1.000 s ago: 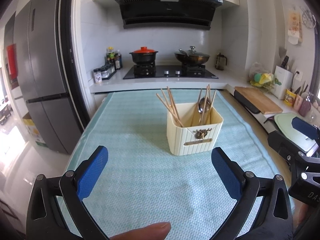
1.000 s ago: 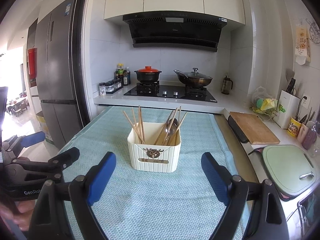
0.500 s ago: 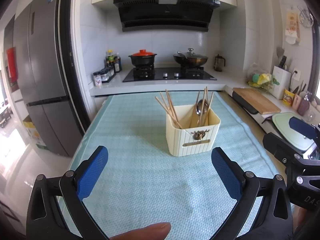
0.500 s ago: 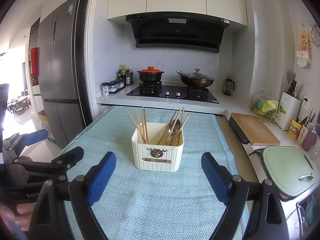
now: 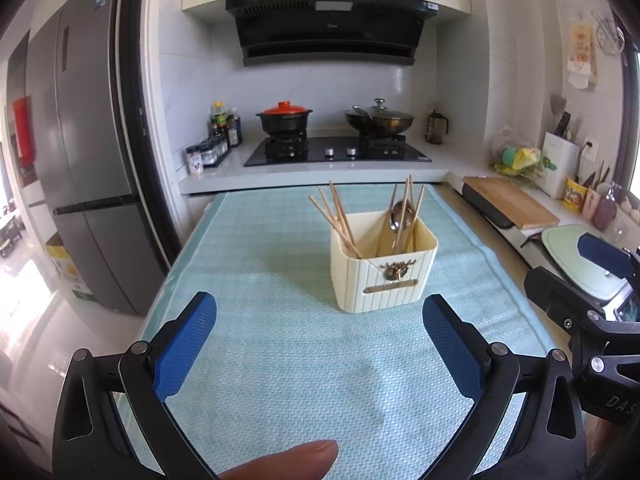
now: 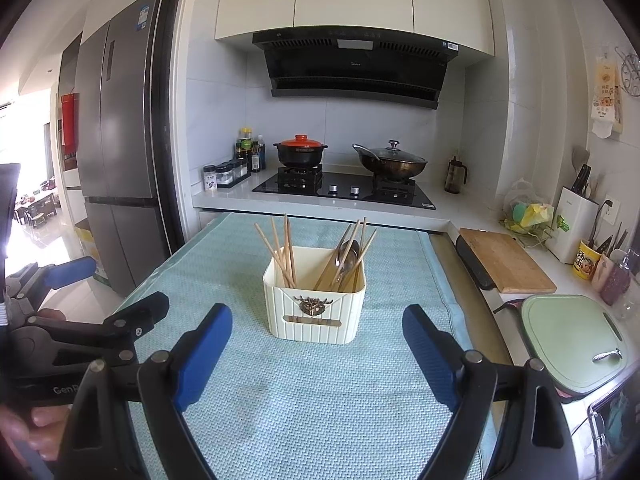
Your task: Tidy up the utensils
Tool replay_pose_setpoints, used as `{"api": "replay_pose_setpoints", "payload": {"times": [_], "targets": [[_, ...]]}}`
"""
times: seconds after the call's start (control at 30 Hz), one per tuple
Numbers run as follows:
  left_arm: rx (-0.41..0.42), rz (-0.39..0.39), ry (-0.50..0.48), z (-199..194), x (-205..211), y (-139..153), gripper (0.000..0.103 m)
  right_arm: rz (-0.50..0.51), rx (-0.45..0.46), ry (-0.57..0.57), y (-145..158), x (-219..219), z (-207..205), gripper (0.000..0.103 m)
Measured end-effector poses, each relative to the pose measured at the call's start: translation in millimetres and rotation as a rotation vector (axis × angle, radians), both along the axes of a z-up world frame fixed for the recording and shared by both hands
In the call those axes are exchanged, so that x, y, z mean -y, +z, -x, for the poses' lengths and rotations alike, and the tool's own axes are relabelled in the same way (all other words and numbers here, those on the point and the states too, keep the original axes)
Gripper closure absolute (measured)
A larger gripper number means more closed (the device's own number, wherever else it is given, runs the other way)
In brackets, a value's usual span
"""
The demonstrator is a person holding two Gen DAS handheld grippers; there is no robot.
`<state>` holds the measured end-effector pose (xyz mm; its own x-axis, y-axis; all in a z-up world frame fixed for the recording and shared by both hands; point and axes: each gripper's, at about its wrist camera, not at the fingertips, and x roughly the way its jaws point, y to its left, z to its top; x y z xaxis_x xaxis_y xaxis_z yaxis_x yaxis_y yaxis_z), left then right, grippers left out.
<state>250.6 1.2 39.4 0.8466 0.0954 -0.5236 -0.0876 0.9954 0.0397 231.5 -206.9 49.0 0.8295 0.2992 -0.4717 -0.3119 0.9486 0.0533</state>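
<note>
On the worktop: your cream utensil holder [image 5: 383,270] sits upright on the light teal mat [image 5: 280,360], roughly mid-mat, out ahead of both grippers and touching neither.

Holder contents: wooden chopsticks [image 5: 335,216] lean in the left compartment, and more chopsticks plus a metal spoon [image 5: 400,213] stand in the right one. There's a little brass deer-head ornament on the front face.

Left gripper: your left gripper [image 5: 320,344] hangs low over the near part of the mat, blue pads spread wide, only bare mat between them. A fingertip [image 5: 288,460] pokes in at the bottom edge of the left wrist view.

Right gripper: your right gripper [image 6: 316,350] is also spread wide with nothing clamped. In its own view the holder [image 6: 315,300] lines up between the two pads but sits further out, clear of them.

Side by side: each gripper shows up at the edge of the other's view, so they're level-ish and next to each other. Your hand [image 6: 28,428] wraps the left one's handle.

Background: gas hob [image 6: 344,190] with a red-lidded black pot [image 6: 301,152] and a lidded wok [image 6: 390,162], range hood above, grey fridge [image 6: 120,160] off to the left.

Right-hand counter: wooden cutting board [image 6: 505,258], a pale green board [image 6: 572,340] closer in, and a white knife block [image 6: 576,216].
</note>
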Motion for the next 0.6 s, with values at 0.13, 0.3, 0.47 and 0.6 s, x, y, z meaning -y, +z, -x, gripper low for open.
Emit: {"api": "replay_pose_setpoints", "payload": {"times": [0.13,0.3,0.47,0.6], "targets": [[-0.005,0.003,0.007,0.2,-2.6,1.5,0.0,0.008,-0.002,-0.002,0.2,-1.2,2.1,0.014],[-0.006,0.001,0.018,1.3,-3.0,2.2,0.0,0.012,-0.001,-0.001,1.6,-1.7,4.1,0.014],[-0.005,-0.002,0.014,1.3,-1.4,3.0,0.0,0.013,0.005,-0.002,2.9,-1.0,5.9,0.014],[-0.005,-0.005,0.009,1.6,1.0,2.2,0.0,0.013,0.003,-0.006,2.3,0.2,5.8,0.014]]}}
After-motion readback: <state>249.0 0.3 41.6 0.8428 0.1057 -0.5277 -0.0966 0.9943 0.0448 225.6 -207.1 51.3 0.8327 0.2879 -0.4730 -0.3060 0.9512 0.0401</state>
